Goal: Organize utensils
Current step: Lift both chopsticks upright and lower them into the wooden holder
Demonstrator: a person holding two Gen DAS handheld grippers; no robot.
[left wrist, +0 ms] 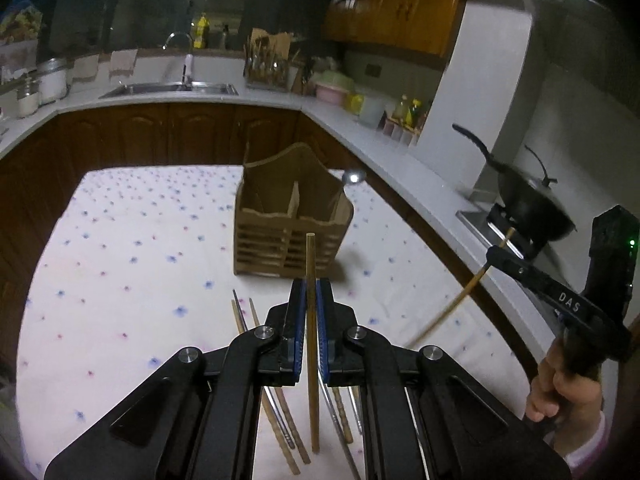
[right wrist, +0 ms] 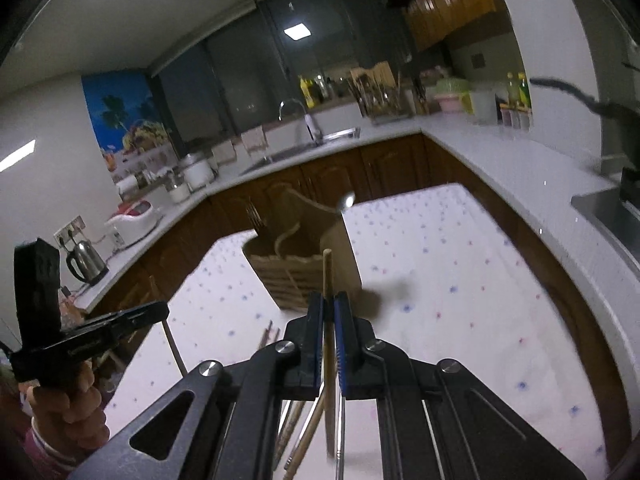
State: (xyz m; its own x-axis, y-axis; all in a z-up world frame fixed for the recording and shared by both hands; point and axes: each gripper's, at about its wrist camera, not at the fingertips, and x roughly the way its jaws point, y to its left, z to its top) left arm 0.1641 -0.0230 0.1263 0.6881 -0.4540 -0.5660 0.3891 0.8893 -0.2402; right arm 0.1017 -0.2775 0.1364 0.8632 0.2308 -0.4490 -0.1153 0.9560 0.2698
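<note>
A wooden utensil caddy [left wrist: 292, 228] with compartments stands on the flowered tablecloth; a spoon [left wrist: 353, 177] sticks out of its right side. It also shows in the right wrist view [right wrist: 304, 264], with a fork [right wrist: 255, 213] in it. My left gripper [left wrist: 311, 286] is shut on a wooden chopstick [left wrist: 311, 264], held upright in front of the caddy. My right gripper [right wrist: 329, 300] is shut on another wooden chopstick [right wrist: 328, 272], and shows at the right of the left wrist view [left wrist: 496, 254]. Several chopsticks [left wrist: 244, 320] lie on the cloth beneath the grippers.
The table [left wrist: 120, 260] sits inside a U-shaped kitchen counter [left wrist: 400, 152]. A sink [left wrist: 168, 89] and a utensil rack [left wrist: 268, 64] are at the back. A black wok [left wrist: 532, 200] sits on a stove at the right. A kettle [right wrist: 86, 260] stands at the left.
</note>
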